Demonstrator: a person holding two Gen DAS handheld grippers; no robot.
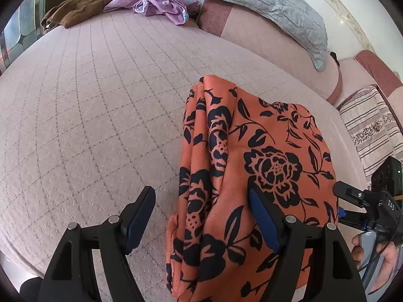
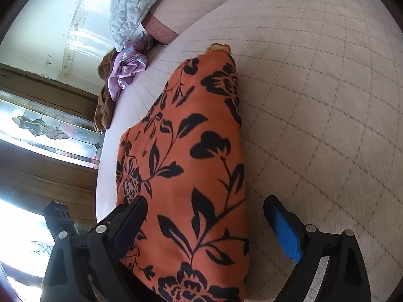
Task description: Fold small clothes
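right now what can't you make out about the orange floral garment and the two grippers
- Orange black-flowered garment: near end cut off by the bottom edge in both wrist views, so its type and fold count are unclear.
- Left gripper: jaws open; the right finger's pad sits against the cloth, contact uncertain.
- Right gripper: jaws open astride the garment; the cloth hides the left finger's inner face.
- Purple floral cloth and brown cloth: too small to identify.

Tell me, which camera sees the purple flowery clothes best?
The left wrist view. There the purple clothes lie spread out at the far edge of the bed, beside a brown garment, and the little flowers show. The right wrist view shows them only as a smaller, tilted bunch at the bed's edge.
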